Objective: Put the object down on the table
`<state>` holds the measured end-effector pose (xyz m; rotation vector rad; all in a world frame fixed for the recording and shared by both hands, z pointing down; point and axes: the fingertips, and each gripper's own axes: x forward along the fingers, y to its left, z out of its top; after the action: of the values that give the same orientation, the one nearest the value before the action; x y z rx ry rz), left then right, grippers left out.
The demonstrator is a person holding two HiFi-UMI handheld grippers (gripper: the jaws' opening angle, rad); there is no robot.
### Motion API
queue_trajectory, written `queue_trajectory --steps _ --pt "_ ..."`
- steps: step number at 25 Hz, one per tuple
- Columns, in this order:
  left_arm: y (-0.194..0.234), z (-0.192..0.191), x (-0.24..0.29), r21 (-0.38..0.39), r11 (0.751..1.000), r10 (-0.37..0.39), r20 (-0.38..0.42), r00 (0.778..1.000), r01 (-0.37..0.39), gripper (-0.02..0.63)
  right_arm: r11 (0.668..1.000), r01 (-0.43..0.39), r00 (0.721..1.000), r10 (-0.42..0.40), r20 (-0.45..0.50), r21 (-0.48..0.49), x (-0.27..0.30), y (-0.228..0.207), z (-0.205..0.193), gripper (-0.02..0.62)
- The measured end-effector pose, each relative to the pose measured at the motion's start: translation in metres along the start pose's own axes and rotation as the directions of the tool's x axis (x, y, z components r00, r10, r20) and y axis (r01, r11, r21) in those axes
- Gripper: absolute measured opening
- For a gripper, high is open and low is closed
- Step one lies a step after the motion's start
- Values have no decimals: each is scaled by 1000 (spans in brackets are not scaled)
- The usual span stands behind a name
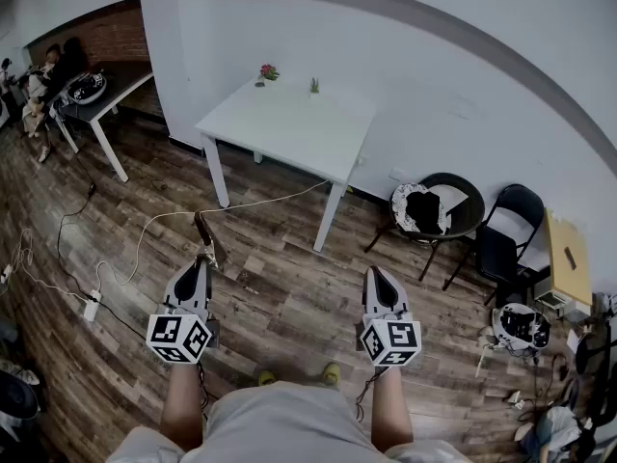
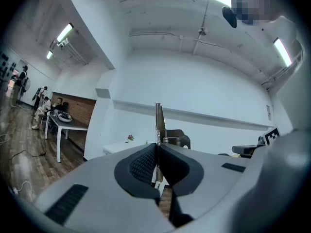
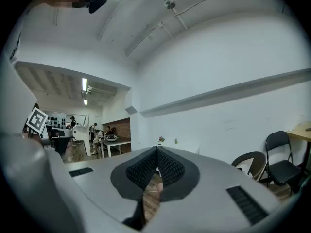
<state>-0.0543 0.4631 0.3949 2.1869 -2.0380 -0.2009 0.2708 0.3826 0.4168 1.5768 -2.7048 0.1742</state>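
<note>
Two grippers are held out on the near side of the white table (image 1: pixel 289 128), well apart from it. The left gripper (image 2: pixel 156 148) is clenched on a thin metal object (image 2: pixel 159 120), possibly a spring clip, though the view is too distorted to be sure. It stands up out of the pads. The right gripper (image 3: pixel 156 152) is pressed closed on nothing. A white cable (image 1: pixel 145 235) lies across the floor before the table. Snagging a foot on it, or the narrow pinch letting the object twist loose, could drop it short of the tabletop.

White walls (image 1: pixel 434 85), wood plank floor (image 1: pixel 280 297); white table (image 1: pixel 289 128) by wall, black folding chair (image 1: pixel 511 230) right, brick wall (image 1: pixel 111 37) far left.
</note>
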Motion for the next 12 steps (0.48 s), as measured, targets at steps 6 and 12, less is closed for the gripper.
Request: queue_trajectory --steps 6,12 --pt "3 4 -2 -2 1000 0 8 1000 0 20 1000 2 1000 -2 1 0 1 4 2 8" --pt "6 5 -2 25 1000 9 -3 1000 -9 20 999 19 1000 -20 14 27 1 2 1 8"
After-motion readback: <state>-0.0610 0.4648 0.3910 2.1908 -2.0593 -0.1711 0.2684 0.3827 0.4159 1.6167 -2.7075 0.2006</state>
